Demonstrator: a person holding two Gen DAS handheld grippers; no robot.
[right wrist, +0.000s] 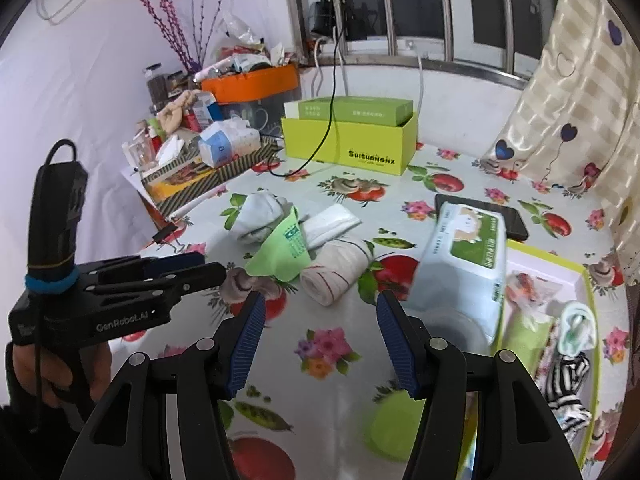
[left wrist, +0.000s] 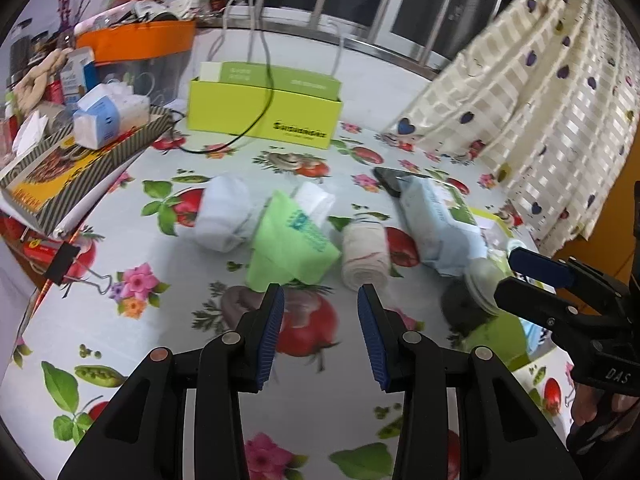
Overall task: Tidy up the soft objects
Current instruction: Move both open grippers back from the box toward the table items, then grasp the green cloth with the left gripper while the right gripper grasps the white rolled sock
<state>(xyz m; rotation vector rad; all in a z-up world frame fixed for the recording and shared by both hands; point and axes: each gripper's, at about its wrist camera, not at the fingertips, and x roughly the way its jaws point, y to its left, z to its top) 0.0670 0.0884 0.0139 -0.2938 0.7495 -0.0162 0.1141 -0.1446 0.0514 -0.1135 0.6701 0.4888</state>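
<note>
One surface [right wrist: 500, 184] with a fruit-and-flower cloth fills both views; one heart-print curtain [right wrist: 576, 92] hangs at the right edge; one lime box [right wrist: 344, 148] sits upper centre, one green carton [right wrist: 352, 110] resting in its open top; one orange-lidded bin [right wrist: 252, 84] stands upper left with clutter around it; one striped box [right wrist: 188, 178] at left carries one blue-white tissue pack [right wrist: 224, 146].

One yellow-rimmed tray [right wrist: 588, 280] at the right edge of the right wrist view holds soft items, at least one striped sock [right wrist: 568, 384] and one white-green sock [right wrist: 576, 328], the rest too jumbled to count; one wipes pack [right wrist: 468, 264] lies centre right, overlapping the tray rim and one black phone [right wrist: 516, 220].

Loose soft things in mid-frame, four counted: one pale blue sock roll [left wrist: 224, 216]; one green cloth [left wrist: 292, 244] just beside it; one white roll [left wrist: 316, 200] behind the cloth; one cream roll with red stripes [left wrist: 366, 256] just right of the cloth; the group lies close together, cloth overlapping the pale blue roll.

Two claws: left claw [left wrist: 320, 336] at lower centre of its view, spread wide, holding nothing, tips near the green cloth and cream roll; right claw [right wrist: 320, 344] also spread wide and empty, above bare cloth just short of the cream roll.
</note>
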